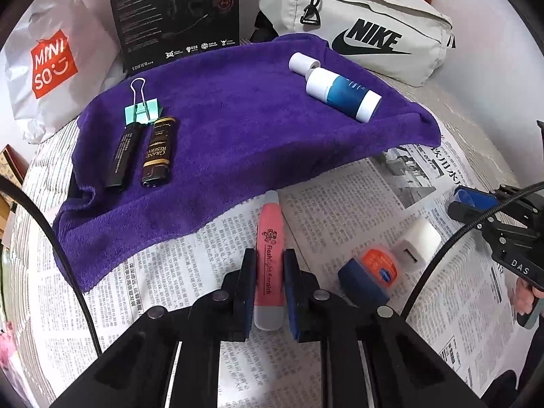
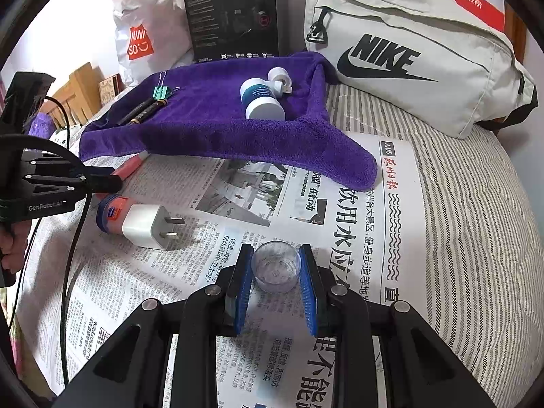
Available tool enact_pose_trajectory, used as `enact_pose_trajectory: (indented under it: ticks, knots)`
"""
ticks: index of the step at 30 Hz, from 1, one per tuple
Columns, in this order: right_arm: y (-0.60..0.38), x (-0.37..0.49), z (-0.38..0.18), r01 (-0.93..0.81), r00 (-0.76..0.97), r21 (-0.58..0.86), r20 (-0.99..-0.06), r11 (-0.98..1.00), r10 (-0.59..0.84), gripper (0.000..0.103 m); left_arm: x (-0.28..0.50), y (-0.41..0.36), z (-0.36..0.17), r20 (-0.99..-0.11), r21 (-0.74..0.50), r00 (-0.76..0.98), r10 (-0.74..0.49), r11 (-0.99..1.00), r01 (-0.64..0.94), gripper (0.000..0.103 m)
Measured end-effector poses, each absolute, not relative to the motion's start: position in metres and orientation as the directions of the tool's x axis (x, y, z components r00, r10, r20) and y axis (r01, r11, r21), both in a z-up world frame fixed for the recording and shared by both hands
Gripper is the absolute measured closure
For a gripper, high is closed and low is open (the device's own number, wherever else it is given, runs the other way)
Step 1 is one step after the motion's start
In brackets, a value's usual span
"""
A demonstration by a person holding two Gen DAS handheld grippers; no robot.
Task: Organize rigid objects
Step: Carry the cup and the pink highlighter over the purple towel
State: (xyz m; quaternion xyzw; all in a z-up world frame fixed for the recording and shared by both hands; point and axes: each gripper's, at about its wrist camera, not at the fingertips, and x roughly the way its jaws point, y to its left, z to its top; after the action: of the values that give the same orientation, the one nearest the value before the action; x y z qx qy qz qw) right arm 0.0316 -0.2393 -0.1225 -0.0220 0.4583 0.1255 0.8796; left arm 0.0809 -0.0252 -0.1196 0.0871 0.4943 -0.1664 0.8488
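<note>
Presently, my left gripper (image 1: pixel 268 285) at the bottom centre of its view is clamped on a pink pen-shaped flashlight (image 1: pixel 269 255), its pads pressing the lower half while the tip points up-frame toward the purple towel (image 1: pixel 238 129). My right gripper (image 2: pixel 276 273), bottom centre of its own view, is closed on a small clear cup (image 2: pixel 276 268). Both items sit over the newspaper (image 2: pixel 357 238).

Just beyond, at the left of the right view, a white charger (image 2: pixel 146 226) lies touching an orange-labelled jar (image 2: pixel 112 214).

Farther up, the towel carries two lighters (image 1: pixel 141 156), a green binder clip (image 1: pixel 141 108), a blue-and-white bottle (image 1: pixel 343 93) and a white roll (image 1: pixel 302 63).

Risks, in my judgement: the grip on the flashlight is toward one end, so it could pivot or slip when lifted. The cup is smooth and thin-walled and may squirt out or crack under pressure. The bottle lies on its side on sagging cloth and could roll if I disturb the towel.
</note>
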Motion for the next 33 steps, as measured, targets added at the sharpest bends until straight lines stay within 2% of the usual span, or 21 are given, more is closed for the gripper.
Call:
enact_pose_trajectory:
  ticks: [7, 20, 33]
  knots:
    - [-0.239, 0.030, -0.124, -0.254, 0.557, 0.067, -0.805, 0.965, 0.203, 0.076, 0.084, -0.034, -0.121, -0.868, 0.030, 0.468, -0.167, 0.922, 0.385, 0.087]
    - [-0.240, 0.037, -0.112, -0.260, 0.551, 0.085, -0.805, 0.962, 0.220, 0.076, 0.074, -0.016, -0.106, -0.854, -0.034, 0.470, -0.223, 0.925, 0.378, 0.088]
    - [-0.212, 0.044, -0.087, -0.322, 0.574, 0.065, -0.780, 0.944, 0.250, 0.076, 0.072, 0.013, -0.085, -0.830, -0.042, 0.513, -0.218, 0.942, 0.333, 0.088]
